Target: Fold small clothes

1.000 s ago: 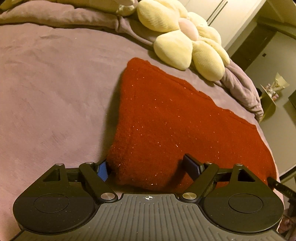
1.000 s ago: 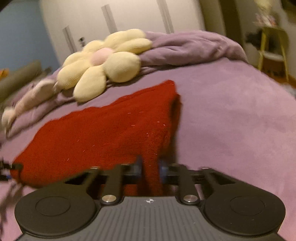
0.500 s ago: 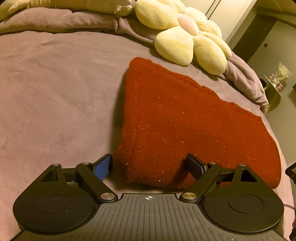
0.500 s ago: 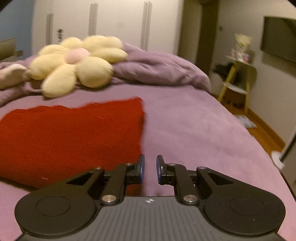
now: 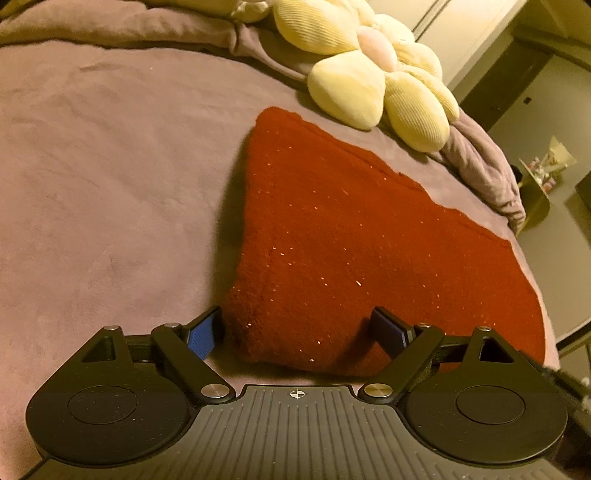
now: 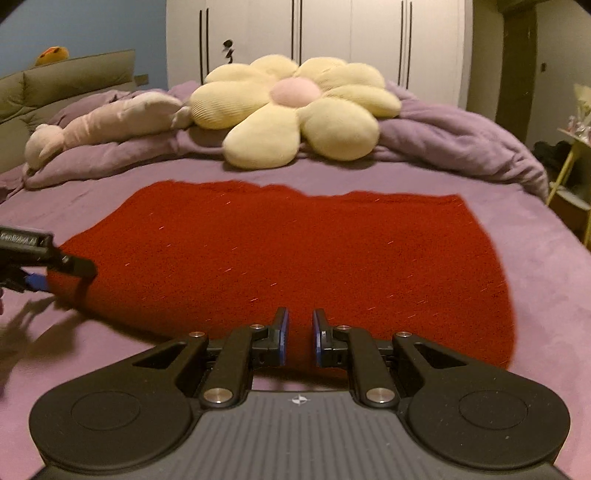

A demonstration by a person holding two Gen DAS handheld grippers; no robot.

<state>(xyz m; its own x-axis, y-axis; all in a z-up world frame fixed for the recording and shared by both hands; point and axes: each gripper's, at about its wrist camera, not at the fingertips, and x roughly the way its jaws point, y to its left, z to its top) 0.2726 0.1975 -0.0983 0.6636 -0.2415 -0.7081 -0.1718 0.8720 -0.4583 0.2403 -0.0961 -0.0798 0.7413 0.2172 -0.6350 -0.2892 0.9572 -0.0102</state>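
A red knitted garment (image 6: 288, 243) lies flat on the purple bed (image 6: 546, 280), folded into a wide panel. My right gripper (image 6: 300, 321) hovers over the middle of its near edge, shut to a narrow slit with no cloth pinched. My left gripper (image 5: 297, 319) is open wide, its blue pads either side of the garment's near left corner (image 5: 258, 332) without pressing it. In the right wrist view the left gripper (image 6: 59, 275) shows at the garment's left end.
A cream flower cushion (image 6: 295, 107) and a pale plush toy (image 6: 103, 122) rest on a bunched purple duvet (image 6: 461, 140) behind the garment. White wardrobes (image 6: 351, 33) stand beyond. A yellow side table (image 6: 572, 162) is past the bed's right edge.
My right gripper let go of the raised cloth edge it pinched, swung off to the right, then came back to face the garment's near edge. The garment now lies flat. Left gripper stayed put.
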